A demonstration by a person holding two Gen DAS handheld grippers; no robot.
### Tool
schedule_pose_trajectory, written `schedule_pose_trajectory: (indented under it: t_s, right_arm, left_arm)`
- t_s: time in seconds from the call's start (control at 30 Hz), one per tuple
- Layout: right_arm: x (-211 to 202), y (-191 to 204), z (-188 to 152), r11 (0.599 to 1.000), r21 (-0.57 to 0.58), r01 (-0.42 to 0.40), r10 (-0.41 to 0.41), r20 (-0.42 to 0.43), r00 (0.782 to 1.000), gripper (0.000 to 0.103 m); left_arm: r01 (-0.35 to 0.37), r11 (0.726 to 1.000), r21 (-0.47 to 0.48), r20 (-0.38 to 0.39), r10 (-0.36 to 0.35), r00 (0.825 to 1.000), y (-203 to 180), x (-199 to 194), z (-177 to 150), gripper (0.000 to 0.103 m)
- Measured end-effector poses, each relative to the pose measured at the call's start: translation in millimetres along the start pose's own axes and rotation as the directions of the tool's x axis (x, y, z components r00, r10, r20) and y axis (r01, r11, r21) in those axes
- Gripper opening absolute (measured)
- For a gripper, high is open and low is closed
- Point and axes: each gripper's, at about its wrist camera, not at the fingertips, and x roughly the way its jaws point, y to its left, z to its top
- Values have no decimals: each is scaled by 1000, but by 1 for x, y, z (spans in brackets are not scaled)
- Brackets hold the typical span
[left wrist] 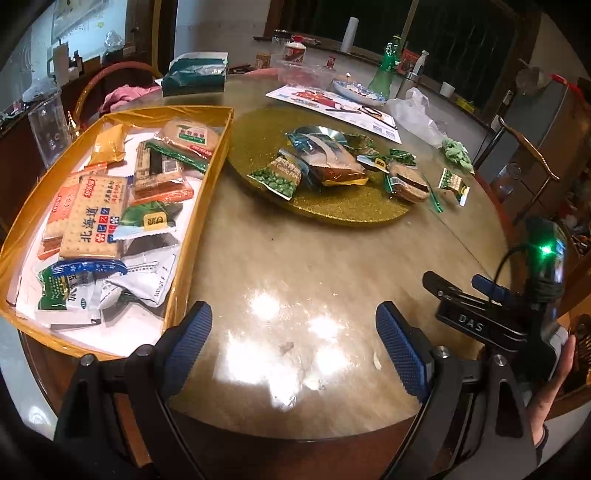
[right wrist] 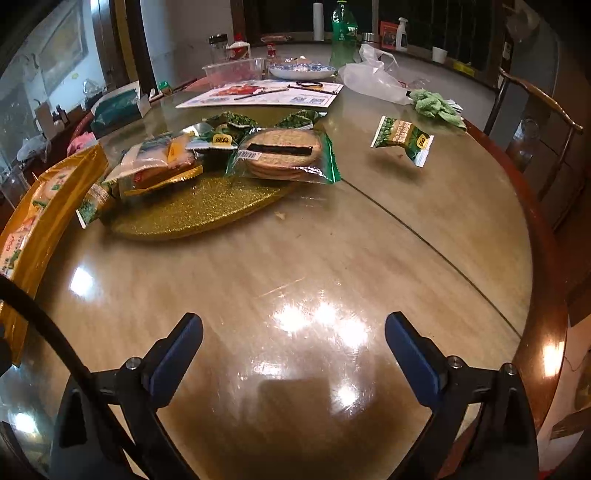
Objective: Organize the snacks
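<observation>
A gold box (left wrist: pixel 218 147) at the left holds several snack packets, among them a cracker pack (left wrist: pixel 94 221). A gold glitter board (left wrist: pixel 332 210) in the table's middle carries more snacks: a green pea packet (left wrist: pixel 277 177), a sandwich-biscuit pack (left wrist: pixel 332 162) and a round cracker pack (right wrist: pixel 282 151). One green packet (right wrist: pixel 402 138) lies alone on the table to the right. My left gripper (left wrist: pixel 293 332) is open and empty over the bare table beside the box. My right gripper (right wrist: pixel 293 347) is open and empty, short of the board; it also shows in the left wrist view (left wrist: pixel 480 295).
The round glass-topped table (right wrist: pixel 406 240) has a wooden rim. At the far side stand a plate (right wrist: pixel 301 70), a plastic tub (right wrist: pixel 232 72), a green bottle (right wrist: pixel 343 33), a white bag (right wrist: pixel 369 79), a green cloth (right wrist: pixel 432 103) and a printed sheet (right wrist: pixel 266 94). A chair (right wrist: pixel 535 110) is at right.
</observation>
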Motion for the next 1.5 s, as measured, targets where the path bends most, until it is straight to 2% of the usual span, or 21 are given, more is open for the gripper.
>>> schedule_pose_trajectory:
  t_s: [0.03, 0.13, 0.23, 0.33, 0.4, 0.53, 0.7, 0.77, 0.8, 0.87, 0.93, 0.97, 1.0, 1.03, 1.13, 1.3, 1.37, 1.43, 1.5]
  right_arm:
    - [-1, -1, -1, 1000, 5, 4, -4, 6, 1000, 93]
    - [-3, -3, -2, 1000, 21, -12, 12, 18, 1000, 92]
    - [-5, -7, 0, 998, 43, -44, 43, 32, 999, 88]
    - [-6, -10, -1, 997, 58, -60, 57, 39, 998, 87]
    - [-8, -12, -2, 995, 71, -70, 67, 47, 997, 86]
    - [-8, -13, -2, 993, 81, -88, 84, 54, 995, 85]
    - [-8, -13, -2, 993, 73, -96, 92, 54, 994, 85]
    - [-8, -13, -3, 992, 76, -101, 97, 55, 994, 85]
    - [-9, -13, -3, 992, 77, -101, 97, 56, 994, 85]
    - [-8, -13, -3, 992, 78, -101, 97, 56, 994, 85]
    - [-8, -13, -3, 991, 80, -103, 98, 57, 993, 85]
    - [-8, -13, -3, 991, 82, -104, 99, 58, 993, 85]
    - [-8, -13, -3, 991, 83, -105, 100, 58, 993, 85]
    - [-8, -13, -3, 991, 83, -105, 101, 58, 993, 85]
    - [-8, -12, -3, 992, 78, -99, 95, 56, 994, 85]
    - [-8, -12, -3, 992, 70, -107, 103, 53, 993, 85]
    - [-8, -7, -1, 991, 40, -125, 124, 38, 992, 85]
    - [-6, 4, 5, 981, -30, -194, 194, 19, 981, 85]
    - [-4, 19, 18, 971, -79, -224, 224, -5, 975, 86]
  left_arm:
    - [5, 1000, -8, -10, -5, 1000, 0, 2, 1, 90]
    - [19, 1000, -10, -9, -19, 1000, 2, 2, 6, 90]
    - [-9, 1000, -13, 4, 9, 1000, 8, 4, 11, 90]
    - [15, 998, -60, -26, -16, 1000, 18, 11, 22, 90]
    - [23, 997, -69, -16, -24, 1000, 21, 12, 33, 90]
    - [-9, 1000, 0, -10, 9, 1000, 12, 27, 65, 90]
    - [-24, 992, 121, -49, 31, 998, -3, 71, 107, 89]
    - [-39, 988, 151, -90, 53, 995, -5, 91, 117, 82]
    - [-43, 985, 168, -119, 64, 991, -6, 103, 120, 72]
    - [-74, 975, 209, -153, 107, 982, -8, 119, 122, 64]
    - [-130, 964, 234, -152, 168, 974, -8, 128, 119, 49]
    - [-129, 966, 223, -137, 162, 977, -6, 127, 118, 42]
    - [-124, 968, 216, -139, 157, 978, -4, 125, 114, 27]
    - [-126, 968, 216, -135, 157, 978, -3, 121, 111, 17]
    - [-56, 984, 167, -143, 81, 986, 1, 104, 93, 15]
    - [26, 995, 101, -144, -12, 990, 11, 68, 39, 14]
    - [50, 994, 98, -143, -36, 989, 9, 56, 24, 14]
    - [66, 991, 116, -146, -48, 988, 5, 45, 9, 14]
    - [72, 988, 135, -140, -53, 989, 1, 39, -2, 14]
